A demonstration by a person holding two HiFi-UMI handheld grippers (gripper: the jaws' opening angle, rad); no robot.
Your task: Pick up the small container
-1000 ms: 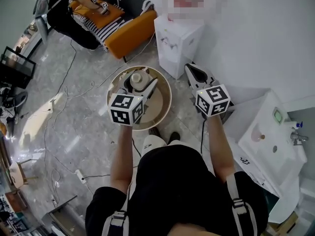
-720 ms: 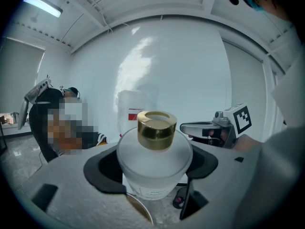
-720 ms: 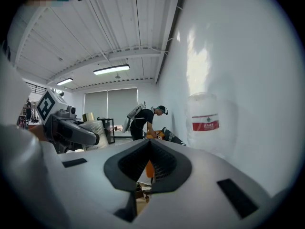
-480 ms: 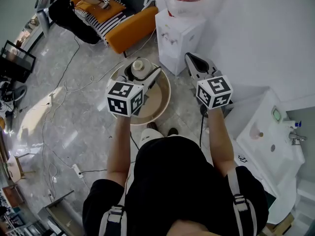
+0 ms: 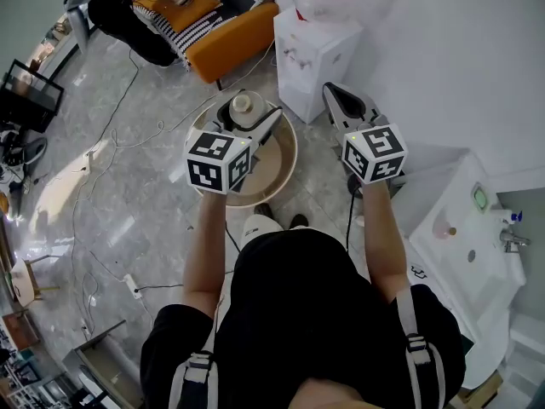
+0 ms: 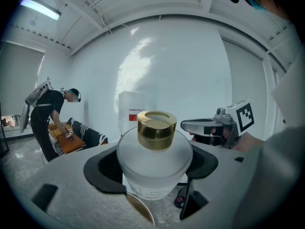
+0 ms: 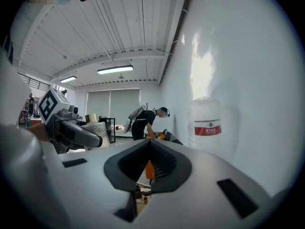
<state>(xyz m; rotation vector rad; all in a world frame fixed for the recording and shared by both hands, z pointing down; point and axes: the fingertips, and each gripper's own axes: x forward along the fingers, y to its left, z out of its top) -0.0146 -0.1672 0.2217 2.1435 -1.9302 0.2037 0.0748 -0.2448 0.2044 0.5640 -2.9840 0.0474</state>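
left gripper [image 5: 249, 124] clasped small container [image 6: 153, 166] above desk [image 5: 283, 158] | right gripper [image 7: 149, 149] pressed closed, empty | level, firm grip advised (frosted sides may slip)

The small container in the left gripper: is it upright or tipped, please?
Upright: the small container stands clamped in the left gripper, with its gold cap on top.

Black shirt [image 5: 298, 313], grey shoulder straps [image 5: 412, 348]; hand-held grippers [image 5: 245, 111] [image 5: 334, 94] carry black-and-white marker cubes [image 5: 219, 162] [image 5: 375, 152].

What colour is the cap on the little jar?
Shiny gold. The cap sits on the frosted white small container; the left gripper view shows it best.
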